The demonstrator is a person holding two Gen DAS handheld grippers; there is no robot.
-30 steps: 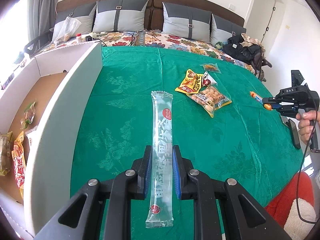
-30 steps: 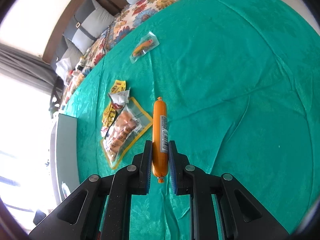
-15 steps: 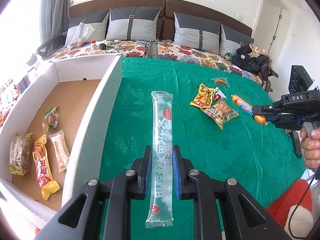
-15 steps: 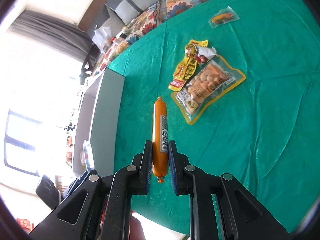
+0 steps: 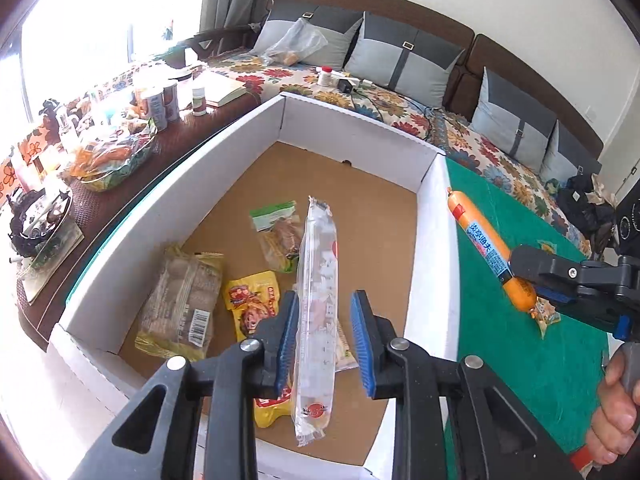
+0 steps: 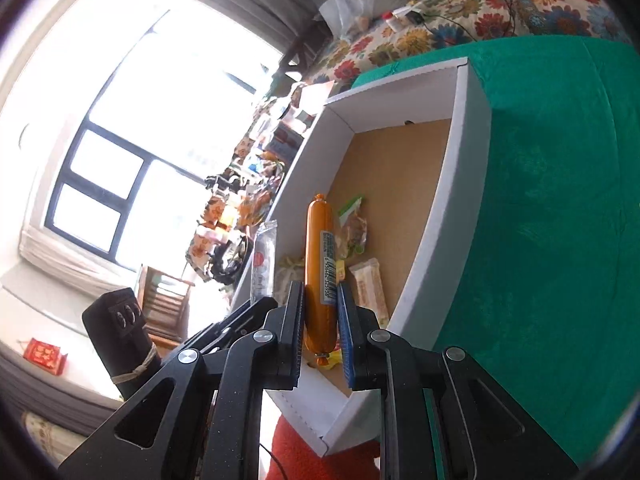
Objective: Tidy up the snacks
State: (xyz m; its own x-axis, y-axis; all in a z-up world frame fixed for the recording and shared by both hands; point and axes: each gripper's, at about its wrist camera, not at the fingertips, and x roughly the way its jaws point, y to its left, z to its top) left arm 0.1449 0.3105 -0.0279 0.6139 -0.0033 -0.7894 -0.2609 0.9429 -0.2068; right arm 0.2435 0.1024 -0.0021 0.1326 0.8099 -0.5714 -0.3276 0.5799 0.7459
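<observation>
The left gripper hangs over the box, jaws spread; the clear stick pack lies between the pads, touching neither that can be seen. At 3 o'clock, over the green bed cover, the right gripper has its jaws clenched on the sausage. 4 packets lie on the box floor, among them a yellow packet.

Grey pillows against brown headboard; floral bedspread; cluttered side surface beside bright window; open book.
</observation>
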